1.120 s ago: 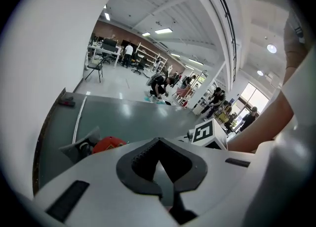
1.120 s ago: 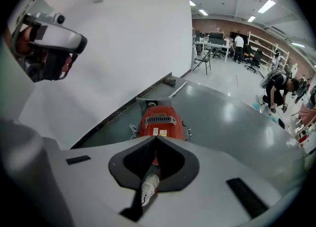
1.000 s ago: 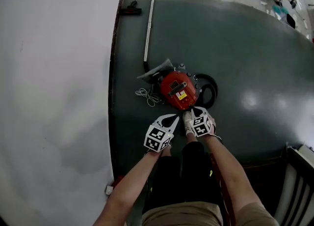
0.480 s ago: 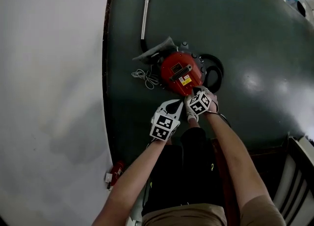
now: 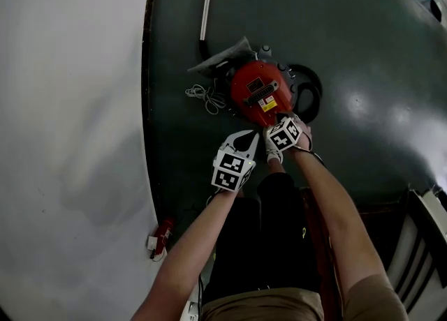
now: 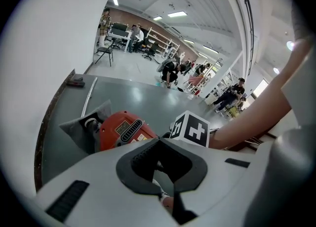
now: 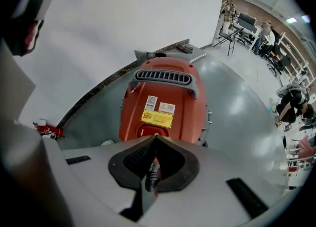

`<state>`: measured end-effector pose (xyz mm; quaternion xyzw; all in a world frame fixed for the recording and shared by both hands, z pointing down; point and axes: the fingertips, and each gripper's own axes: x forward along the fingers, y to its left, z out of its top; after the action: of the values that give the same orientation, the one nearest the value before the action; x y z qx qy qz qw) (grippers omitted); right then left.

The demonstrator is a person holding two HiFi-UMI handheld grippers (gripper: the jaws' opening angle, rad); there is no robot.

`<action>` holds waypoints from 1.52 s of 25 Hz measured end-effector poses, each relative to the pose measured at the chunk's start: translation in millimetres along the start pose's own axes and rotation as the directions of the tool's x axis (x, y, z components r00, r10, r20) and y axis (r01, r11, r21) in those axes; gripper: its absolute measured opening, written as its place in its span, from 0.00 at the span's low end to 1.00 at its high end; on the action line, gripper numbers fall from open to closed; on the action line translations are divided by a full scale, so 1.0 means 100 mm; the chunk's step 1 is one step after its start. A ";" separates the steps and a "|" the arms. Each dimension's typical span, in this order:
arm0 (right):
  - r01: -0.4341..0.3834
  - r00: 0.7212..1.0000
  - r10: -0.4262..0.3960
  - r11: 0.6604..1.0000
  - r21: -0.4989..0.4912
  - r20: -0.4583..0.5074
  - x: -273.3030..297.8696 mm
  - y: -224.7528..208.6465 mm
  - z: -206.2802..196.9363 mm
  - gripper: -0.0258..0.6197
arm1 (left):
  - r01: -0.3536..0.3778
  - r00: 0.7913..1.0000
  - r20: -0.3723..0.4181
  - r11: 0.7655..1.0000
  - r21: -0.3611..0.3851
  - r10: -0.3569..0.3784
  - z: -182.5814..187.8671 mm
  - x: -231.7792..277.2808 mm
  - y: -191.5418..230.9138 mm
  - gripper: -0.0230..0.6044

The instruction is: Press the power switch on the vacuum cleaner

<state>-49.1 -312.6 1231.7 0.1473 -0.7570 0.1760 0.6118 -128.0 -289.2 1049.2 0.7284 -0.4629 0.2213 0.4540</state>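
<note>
A red vacuum cleaner [image 5: 260, 91] lies on the dark green floor, with a black grille and yellow label on top. In the right gripper view its body [image 7: 163, 97] fills the middle, and a red rocker power switch [image 7: 146, 131] sits just beyond my jaw tips. My right gripper [image 7: 156, 135] is shut and empty, pointing steeply down at the vacuum's near end [image 5: 278, 121]. My left gripper [image 5: 253, 135] hangs beside it to the left, its jaws meeting at the tip [image 6: 160, 139], nothing held. The vacuum [image 6: 121, 130] shows ahead of it.
A metal wand [image 5: 204, 5] runs away from the vacuum, a black hose [image 5: 309, 96] coils at its right, and a pale cord [image 5: 202, 98] lies at its left. The green floor's edge [image 5: 147, 103] borders lighter floor. A dark railing [image 5: 419, 243] stands right. People work far off [image 6: 170, 70].
Both grippers have come down and forward toward the vacuum's near end; the right one now points more steeply down over it. Both stay shut.
</note>
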 end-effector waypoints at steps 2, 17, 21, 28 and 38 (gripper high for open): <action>-0.003 1.000 0.003 1.000 0.000 0.005 0.01 -0.02 0.05 0.05 | 0.004 1.000 0.001 1.000 0.014 -0.004 0.03 -0.01 0.01 0.04; -0.004 0.999 0.000 0.994 -0.111 -0.038 0.18 -0.06 0.04 0.05 | 0.089 0.996 -0.038 0.994 0.056 -0.087 -0.04 -0.02 -0.01 0.04; -0.056 0.998 0.056 0.998 0.010 -0.005 0.11 -0.06 0.05 0.05 | 0.099 0.995 -0.023 0.994 0.043 -0.098 0.01 -0.12 -0.02 0.04; -0.174 0.950 0.095 0.952 0.251 0.297 -1.03 -0.03 0.16 0.05 | 0.122 0.992 0.037 0.992 0.037 -0.123 0.32 -0.79 -0.13 0.04; -0.155 0.749 -0.079 0.944 0.290 0.658 -3.87 0.13 0.66 0.05 | 0.144 0.944 0.284 0.983 0.110 -0.170 1.31 -2.43 -0.87 0.04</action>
<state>-32.2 -328.0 839.3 0.2834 -0.8870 0.2480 0.2672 -180.1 -273.5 765.0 0.8069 -0.4553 0.0943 0.3644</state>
